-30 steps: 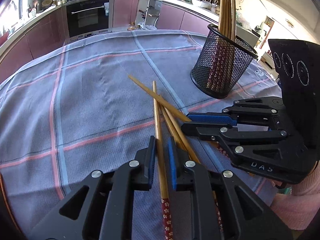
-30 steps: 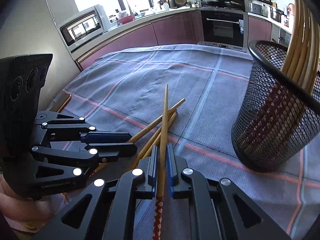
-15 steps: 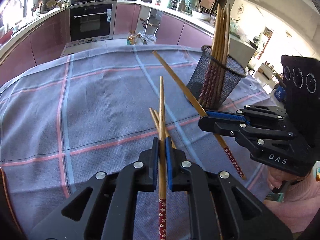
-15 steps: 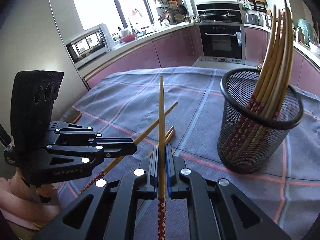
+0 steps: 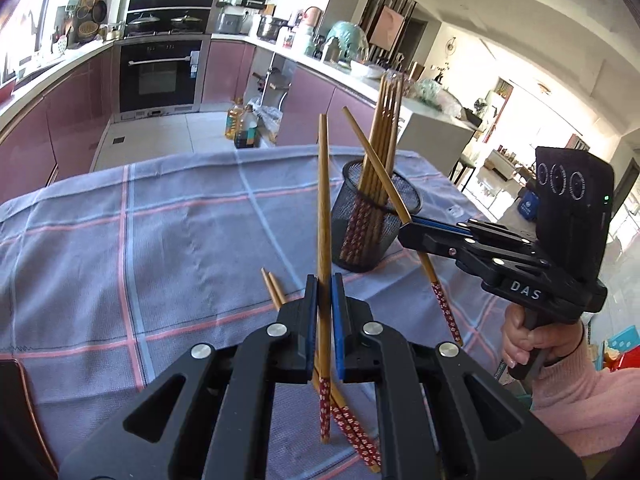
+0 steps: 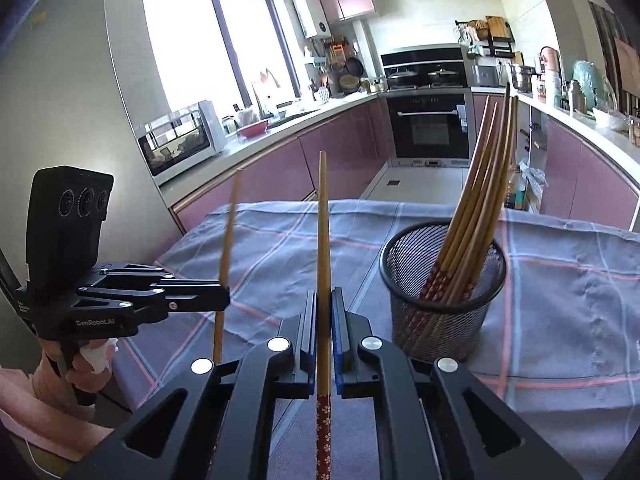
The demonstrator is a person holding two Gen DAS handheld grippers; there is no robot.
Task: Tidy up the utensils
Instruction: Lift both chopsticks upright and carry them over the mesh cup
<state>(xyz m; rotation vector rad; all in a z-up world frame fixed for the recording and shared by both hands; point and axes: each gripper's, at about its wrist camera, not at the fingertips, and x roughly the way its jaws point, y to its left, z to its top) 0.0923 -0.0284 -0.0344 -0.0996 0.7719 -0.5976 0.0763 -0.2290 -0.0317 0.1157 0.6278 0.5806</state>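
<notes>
My left gripper (image 5: pixel 324 280) is shut on a wooden chopstick (image 5: pixel 323 200) with a red flowered handle, lifted off the cloth and pointing up. My right gripper (image 6: pixel 324 300) is shut on a second chopstick (image 6: pixel 323 220), also held up. In the left wrist view the right gripper (image 5: pixel 404 232) is beside the black mesh holder (image 5: pixel 344 216), its chopstick (image 5: pixel 372 160) crossing the rim. The holder (image 6: pixel 472 328) contains several chopsticks (image 6: pixel 480 184). Two loose chopsticks (image 5: pixel 274 288) lie on the cloth under my left gripper. In the right wrist view the left gripper (image 6: pixel 224 298) is at left with its chopstick (image 6: pixel 228 232).
A blue-grey checked tablecloth (image 5: pixel 180 240) covers the table. A hand in a pink sleeve (image 5: pixel 560 360) holds the right gripper past the table's right edge. Kitchen cabinets and an oven (image 6: pixel 428 128) stand beyond the far edge.
The left jaws closed on their chopstick. Both grippers then rose, lifting a chopstick each off the pile and tipping it upward. The mesh holder now appears lower and farther away.
</notes>
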